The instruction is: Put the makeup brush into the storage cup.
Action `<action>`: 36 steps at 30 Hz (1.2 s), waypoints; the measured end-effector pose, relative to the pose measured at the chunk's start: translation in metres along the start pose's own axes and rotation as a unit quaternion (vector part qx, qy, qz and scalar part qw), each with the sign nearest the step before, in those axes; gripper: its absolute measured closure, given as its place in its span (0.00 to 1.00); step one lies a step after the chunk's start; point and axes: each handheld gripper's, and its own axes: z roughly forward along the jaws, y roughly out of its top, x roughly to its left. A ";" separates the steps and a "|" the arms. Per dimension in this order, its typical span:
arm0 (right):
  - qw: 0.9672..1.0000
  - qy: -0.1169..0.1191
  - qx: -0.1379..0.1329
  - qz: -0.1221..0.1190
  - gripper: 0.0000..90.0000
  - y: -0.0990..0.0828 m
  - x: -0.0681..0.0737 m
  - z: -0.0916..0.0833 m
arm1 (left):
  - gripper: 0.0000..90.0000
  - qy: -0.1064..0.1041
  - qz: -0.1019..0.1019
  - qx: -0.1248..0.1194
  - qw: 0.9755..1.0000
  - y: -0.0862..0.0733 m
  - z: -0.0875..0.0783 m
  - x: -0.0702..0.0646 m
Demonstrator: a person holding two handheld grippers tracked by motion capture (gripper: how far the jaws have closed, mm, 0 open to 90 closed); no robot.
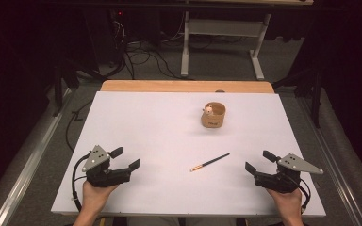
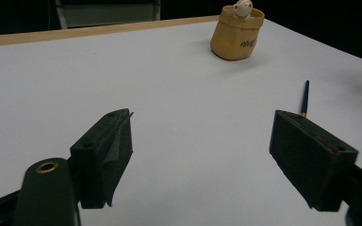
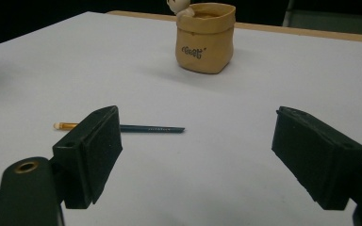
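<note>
A dark pencil [image 1: 210, 161] with a light orange end lies on the white table top [image 1: 160, 127], between the two hands. Behind it stands a tan bag-shaped pot [image 1: 213, 115] with a small pale figure at its rim. My left gripper [image 1: 125, 158] rests at the front left, jaws wide open and empty. At the front right my right gripper [image 1: 259, 161] is open too, nothing between its jaws. The left gripper view has the pot [image 2: 238, 33] far ahead and the pencil [image 2: 305, 98] beyond the right jaw. In the right gripper view the pencil [image 3: 151, 128] lies just past the left jaw, the pot [image 3: 205, 37] farther back.
A wooden strip [image 1: 188, 86] runs along the table's far edge. Beyond it are a white desk frame [image 1: 221, 42] and cables on the floor [image 1: 141, 59]. Metal rails flank the table on both sides.
</note>
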 end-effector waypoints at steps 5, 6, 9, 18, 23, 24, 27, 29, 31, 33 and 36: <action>1.000 0.000 -0.007 0.002 0.20 0.000 -0.001 -0.002 | 0.24 0.002 0.004 0.000 1.000 0.000 0.000 -0.001; 1.000 0.000 -0.009 0.003 0.20 0.000 -0.001 -0.002 | 0.24 0.002 0.003 -0.001 1.000 0.000 0.000 -0.001; 1.000 -0.001 -0.004 0.003 0.20 0.000 -0.001 -0.001 | 0.24 -0.002 0.001 -0.002 1.000 0.001 0.000 -0.001; 1.000 -0.001 -0.005 0.004 0.20 0.000 0.000 -0.002 | 0.25 0.000 0.004 0.001 1.000 0.001 0.001 -0.001; 1.000 0.000 -0.009 0.008 0.20 0.000 -0.001 -0.002 | 0.25 0.000 0.002 -0.002 1.000 0.001 0.000 -0.001; 1.000 0.000 -0.011 0.010 0.20 0.001 -0.001 -0.002 | 0.25 -0.003 -0.003 -0.002 1.000 0.001 0.000 -0.001; 1.000 0.001 -0.011 0.011 0.19 0.001 -0.001 -0.002 | 0.24 -0.002 -0.009 0.001 1.000 0.002 0.000 -0.001; 1.000 0.001 -0.011 0.010 0.19 0.001 -0.001 -0.002 | 0.24 -0.001 -0.010 0.002 1.000 0.002 0.000 -0.001; 1.000 0.000 -0.012 0.012 0.19 0.001 -0.001 -0.002 | 0.23 0.001 -0.011 0.003 1.000 0.003 0.000 -0.001; 1.000 -0.001 -0.015 0.013 0.19 0.001 -0.001 -0.002 | 0.23 0.004 -0.010 0.006 1.000 0.002 0.001 0.000; 1.000 -0.001 -0.016 0.014 0.19 0.001 -0.001 -0.003 | 0.23 0.006 -0.012 0.007 1.000 0.002 0.000 0.000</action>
